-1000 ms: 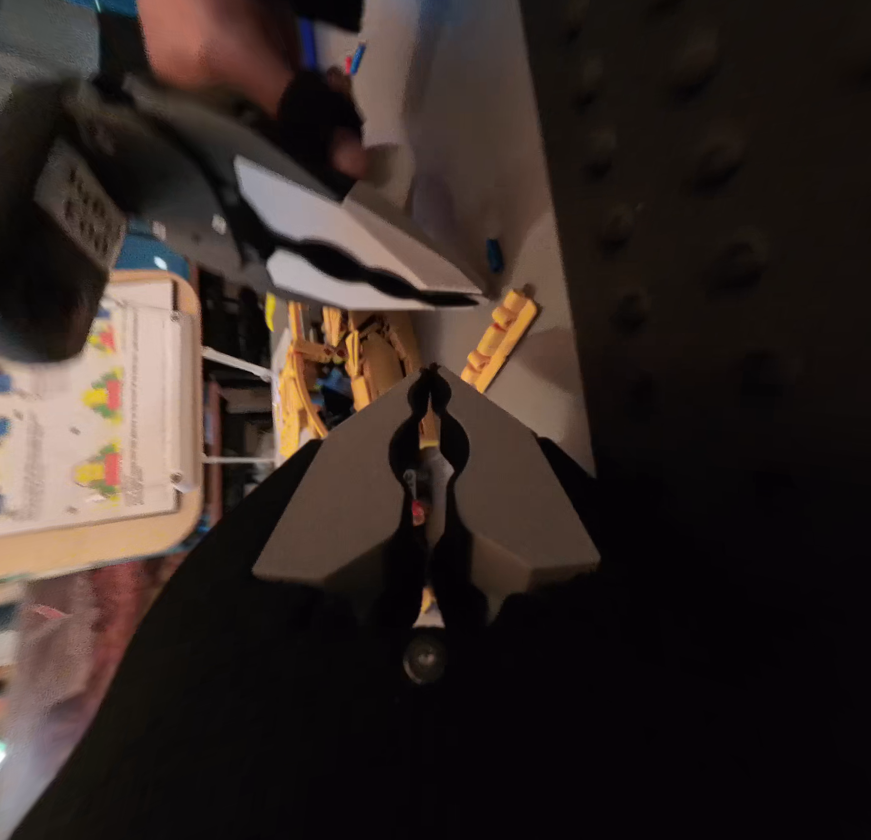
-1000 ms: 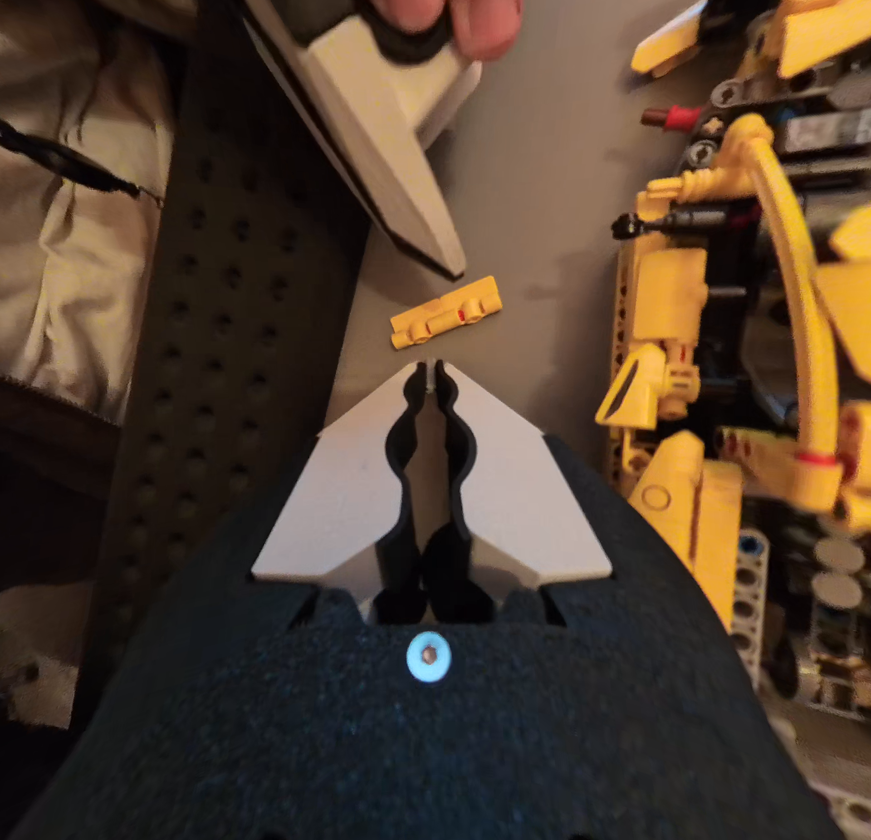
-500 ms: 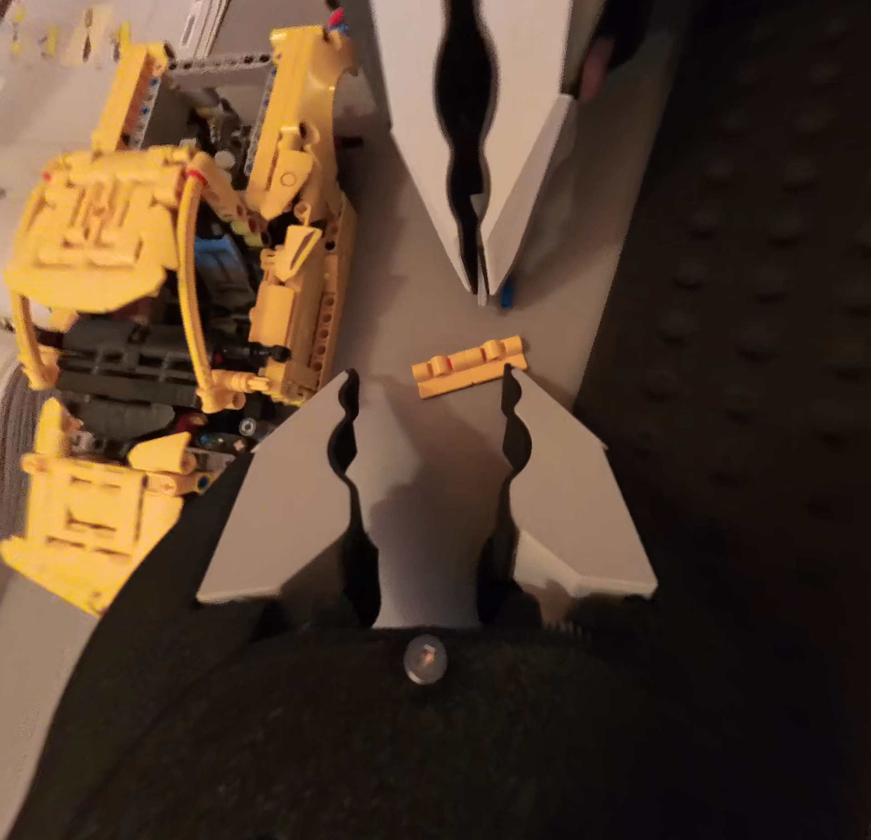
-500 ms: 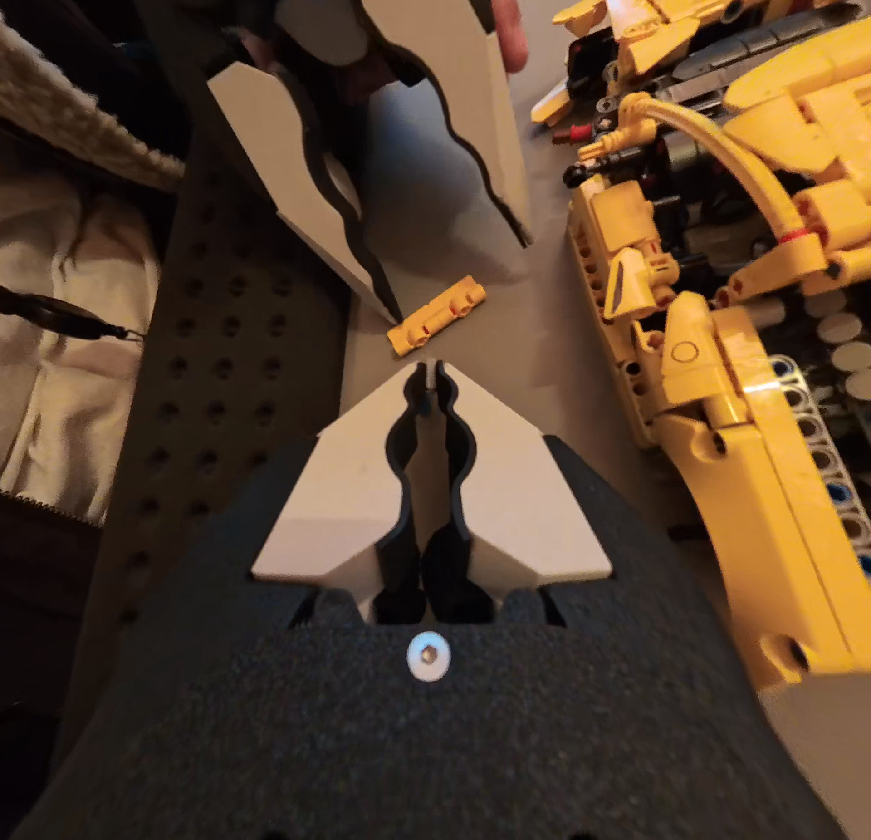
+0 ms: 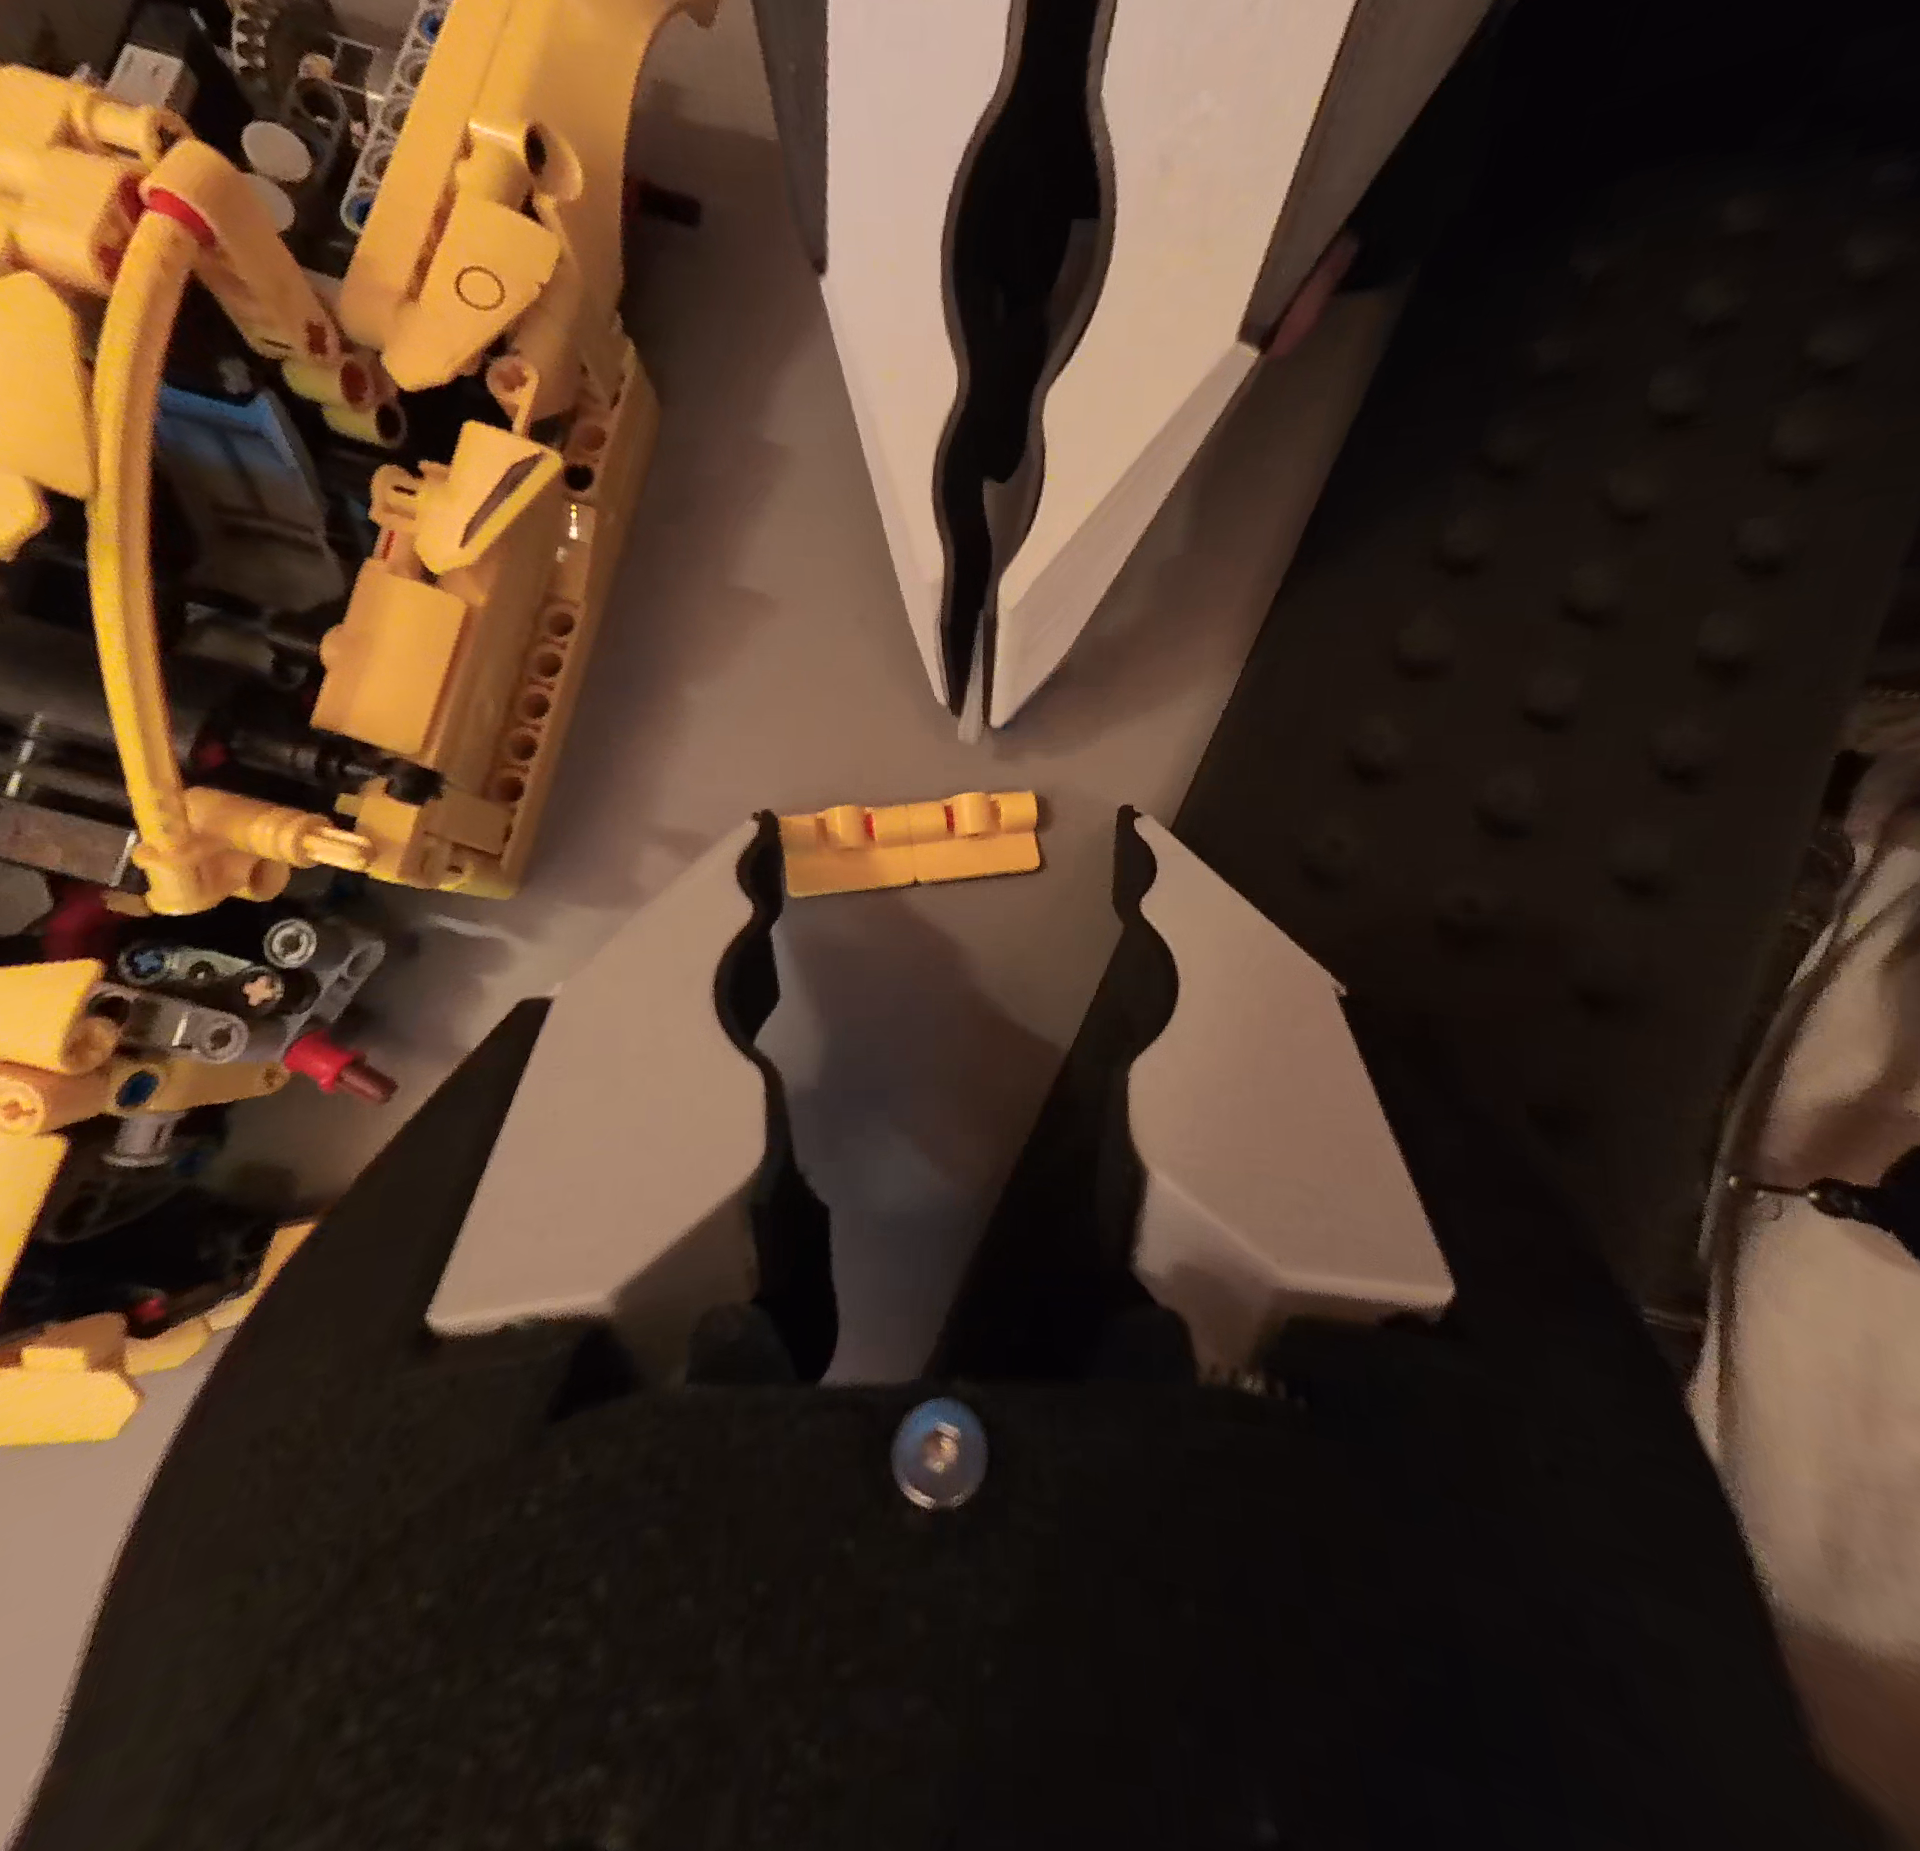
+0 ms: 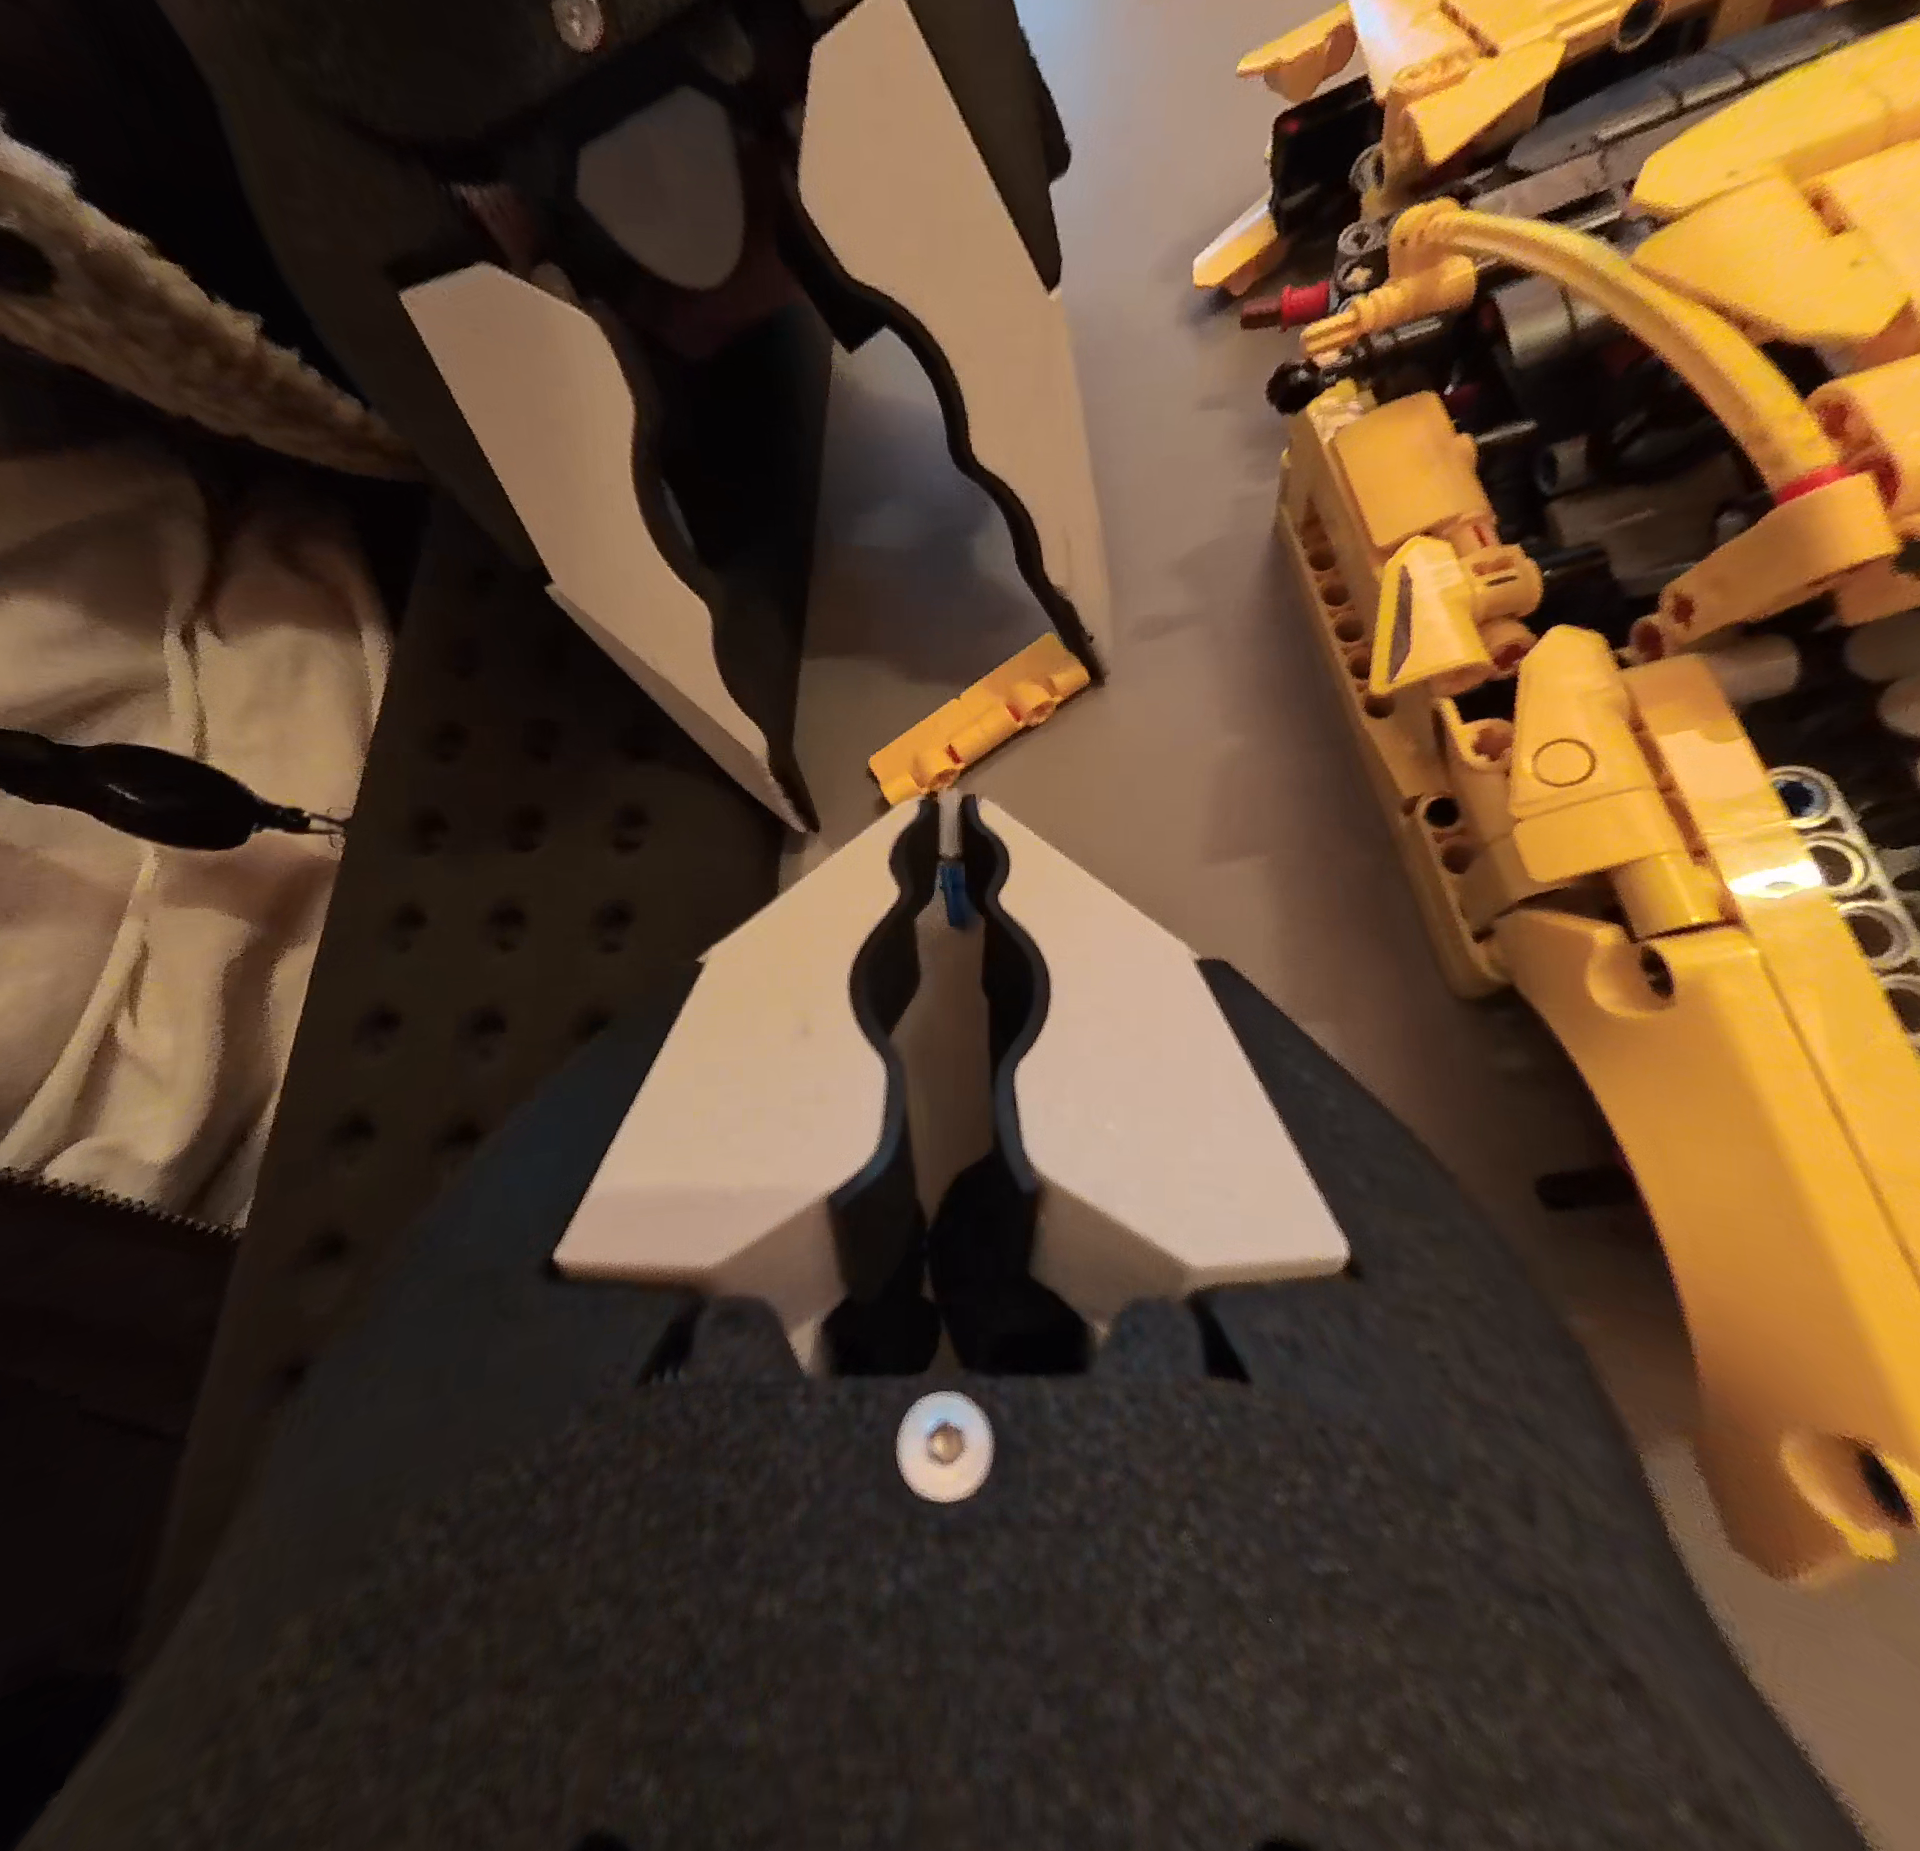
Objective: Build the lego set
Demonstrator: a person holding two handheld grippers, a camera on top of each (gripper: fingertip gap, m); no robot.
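The small yellow lego piece (image 5: pixel 910 843) lies flat on the grey counter (image 5: pixel 727 596), close to the edge where the dark bumpy mat (image 5: pixel 1558 606) starts. The left gripper (image 5: pixel 943 822) was closed a moment ago. Now its fingers are wide open, one on each side of the piece, not squeezing it yet. I think it is getting ready to pick the piece up. Just past the piece, the right gripper (image 6: pixel 945 809) points at it from the other side. Its fingers are closed on a tiny blue and white pin (image 6: pixel 950 871), and the pin's tip is almost touching the piece. Farther along the counter sits the big yellow lego model (image 5: pixel 416 575), partly built.
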